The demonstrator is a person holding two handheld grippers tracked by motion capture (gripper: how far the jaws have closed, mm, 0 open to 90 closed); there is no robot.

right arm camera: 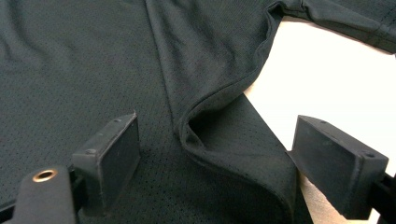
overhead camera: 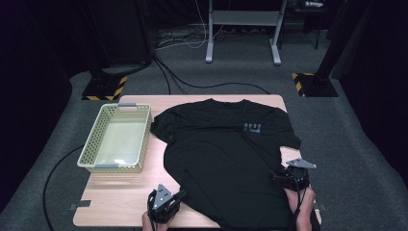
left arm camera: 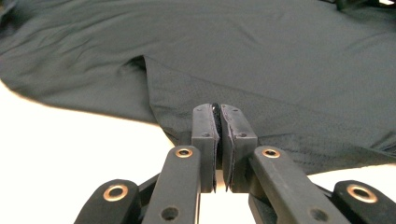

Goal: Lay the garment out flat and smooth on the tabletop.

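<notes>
A black T-shirt (overhead camera: pixel 221 154) lies spread on the wooden table (overhead camera: pixel 120 192), collar at the far side, with a small white mark on its chest. My left gripper (overhead camera: pixel 179 195) sits at the shirt's near left edge. In the left gripper view, my left gripper (left arm camera: pixel 217 109) has its jaws pressed together over the hem of the shirt (left arm camera: pixel 261 56). My right gripper (overhead camera: pixel 284 175) rests at the shirt's right side below the sleeve. In the right gripper view, my right gripper (right arm camera: pixel 219 130) stands wide open, one jaw on either side of a curled, raised fold of the shirt (right arm camera: pixel 70 70) edge.
A pale green plastic basket (overhead camera: pixel 89 144) stands on the table's left part, beside the shirt's left sleeve. Bare wood shows between the basket and the near edge. Cables and stand feet lie on the grey floor beyond the table.
</notes>
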